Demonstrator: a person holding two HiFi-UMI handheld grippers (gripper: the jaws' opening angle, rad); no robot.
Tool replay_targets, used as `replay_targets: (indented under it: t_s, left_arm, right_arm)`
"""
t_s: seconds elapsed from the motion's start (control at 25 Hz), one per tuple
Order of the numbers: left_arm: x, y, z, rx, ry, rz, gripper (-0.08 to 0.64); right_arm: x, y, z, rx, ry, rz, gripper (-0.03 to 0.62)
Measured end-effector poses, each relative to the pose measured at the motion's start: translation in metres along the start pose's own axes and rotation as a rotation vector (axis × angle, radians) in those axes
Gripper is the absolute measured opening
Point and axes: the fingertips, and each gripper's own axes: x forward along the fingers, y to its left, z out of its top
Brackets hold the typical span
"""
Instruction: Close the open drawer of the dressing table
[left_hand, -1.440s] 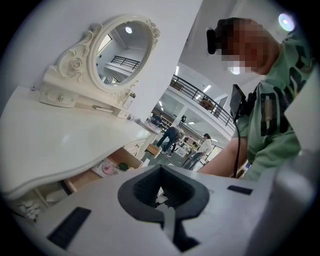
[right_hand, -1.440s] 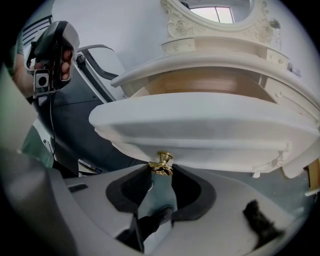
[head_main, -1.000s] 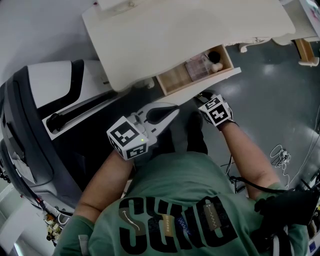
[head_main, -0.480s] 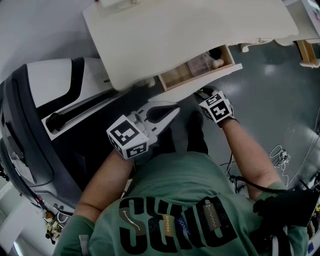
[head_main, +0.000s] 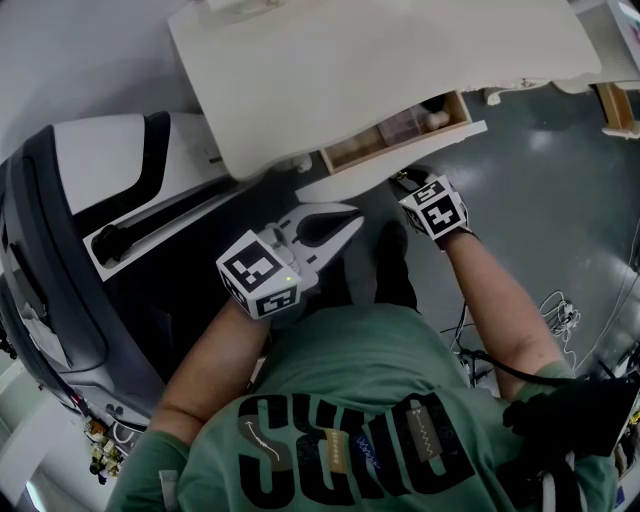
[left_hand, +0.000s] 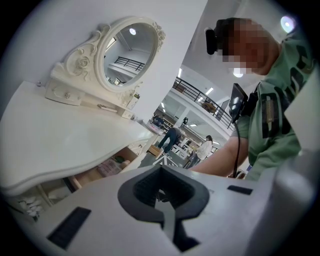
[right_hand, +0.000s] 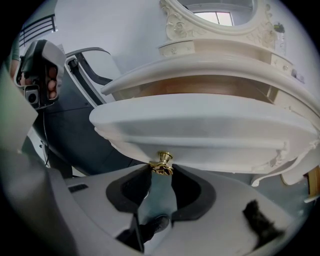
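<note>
wooden drawer, knob gripped by right hand-held gripper, now sits further in.

soft even light, dark fisheye corners

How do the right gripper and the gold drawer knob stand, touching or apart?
Touching. The right gripper view shows the right gripper with both jaw tips against the gold knob.
</note>
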Motion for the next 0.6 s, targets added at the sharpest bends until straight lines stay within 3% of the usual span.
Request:
replay_targets:
  t_s: [0.6]
  left_arm:
    - [-0.001,0.006,-0.001,-0.010,-0.001,0.008,0.008]
  right_arm:
    - [0.007,-0.007,0.015,-0.016,-0.009,-0.002,0.130]
